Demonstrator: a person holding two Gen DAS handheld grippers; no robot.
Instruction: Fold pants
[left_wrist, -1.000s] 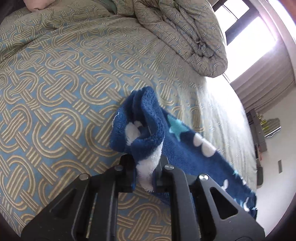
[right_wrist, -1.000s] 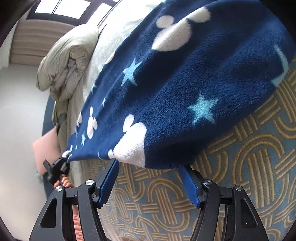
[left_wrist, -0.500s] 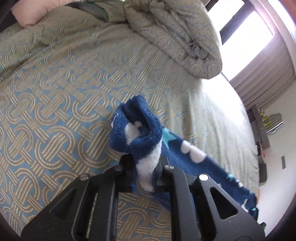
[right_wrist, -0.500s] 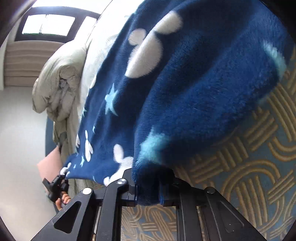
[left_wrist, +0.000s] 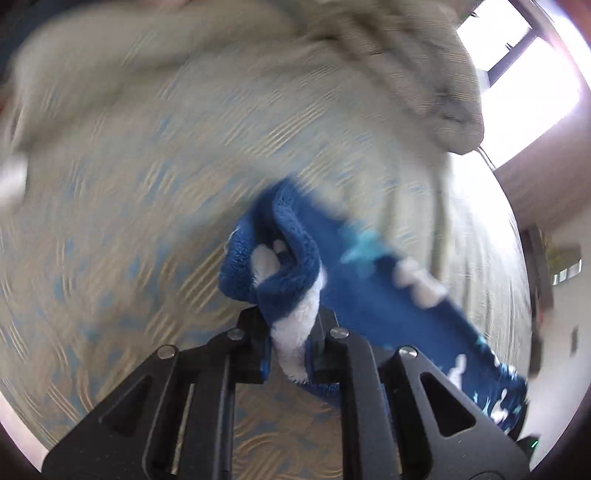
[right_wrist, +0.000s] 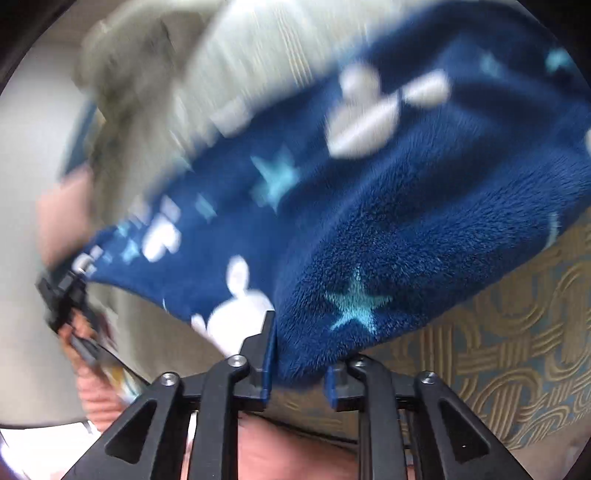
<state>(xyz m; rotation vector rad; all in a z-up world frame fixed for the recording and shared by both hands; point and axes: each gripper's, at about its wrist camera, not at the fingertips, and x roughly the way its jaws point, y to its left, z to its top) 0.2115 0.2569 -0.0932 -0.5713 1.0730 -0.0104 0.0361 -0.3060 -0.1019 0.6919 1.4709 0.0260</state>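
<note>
The pants (right_wrist: 388, 206) are thick navy fleece printed with white mouse-head shapes and pale blue stars, and hang stretched between the two grippers above the patterned bed (right_wrist: 517, 350). The left gripper (left_wrist: 290, 354) is clamped on a bunched blue-and-white edge, with the fabric trailing away to its right. The right gripper (right_wrist: 297, 380) has a fold of fleece between its blue pads; its jaws have just been opening slightly, yet both pads meet the cloth. A rumpled duvet (left_wrist: 424, 74) lies beyond the left gripper.
</note>
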